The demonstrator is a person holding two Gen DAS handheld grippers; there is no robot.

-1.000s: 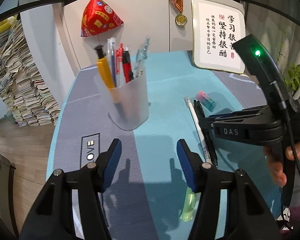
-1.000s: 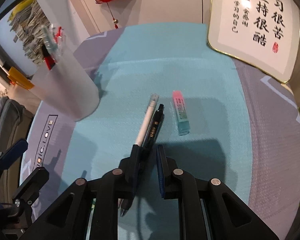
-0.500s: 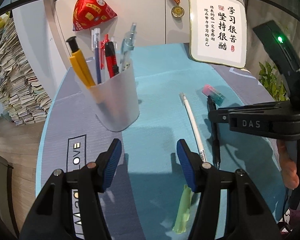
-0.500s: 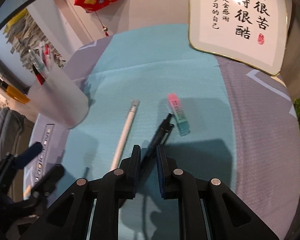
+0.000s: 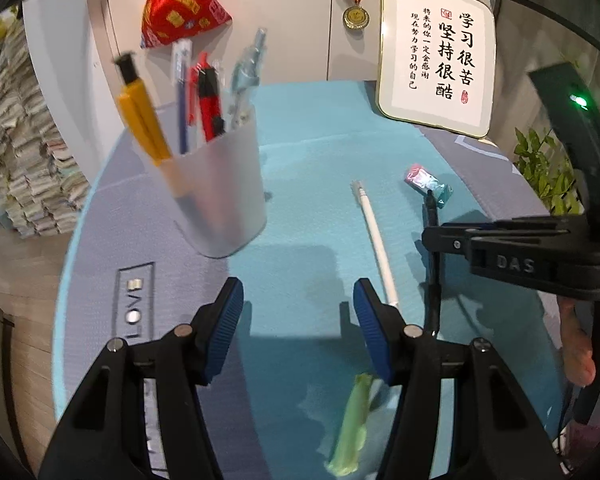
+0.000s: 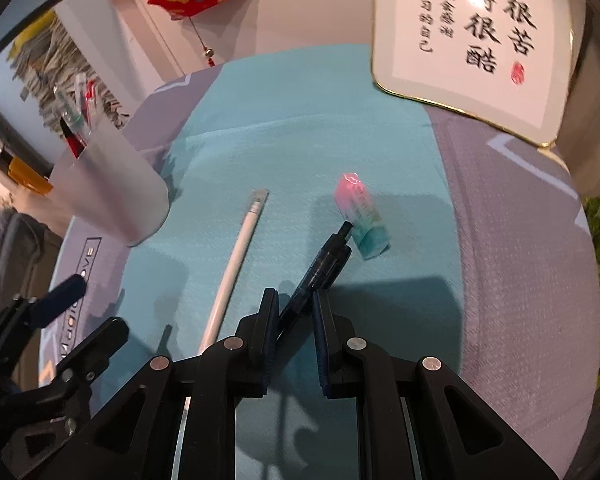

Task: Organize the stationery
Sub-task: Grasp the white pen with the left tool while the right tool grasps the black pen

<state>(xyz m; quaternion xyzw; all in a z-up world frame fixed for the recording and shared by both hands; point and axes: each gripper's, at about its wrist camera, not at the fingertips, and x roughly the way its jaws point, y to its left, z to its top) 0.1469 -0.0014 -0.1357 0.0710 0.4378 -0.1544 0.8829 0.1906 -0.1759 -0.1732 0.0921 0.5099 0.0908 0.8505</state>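
Note:
My right gripper point(image 6: 295, 300) is shut on a black pen point(image 6: 324, 258) and holds it tilted above the teal mat; the gripper point(image 5: 436, 236) and the pen point(image 5: 432, 272) also show in the left wrist view. A white pen point(image 6: 236, 256) point(image 5: 376, 240) lies on the mat to its left. A pink and teal eraser point(image 6: 362, 216) point(image 5: 426, 182) lies just beyond the black pen's tip. A frosted pen cup point(image 5: 212, 184) point(image 6: 108, 196) holds several pens at the left. My left gripper point(image 5: 298, 316) is open and empty over the mat, in front of the cup.
A pale green object point(image 5: 352, 420) lies under my left gripper's right finger. A framed calligraphy board point(image 5: 436, 76) point(image 6: 472, 48) leans at the back right. A plant point(image 5: 548, 172) stands off the table's right edge. Stacked papers point(image 5: 24, 168) stand at the left.
My right gripper has lifted the black pen off the mat, away from the white pen, and tilted it towards the eraser. The left gripper has moved closer to the cup.

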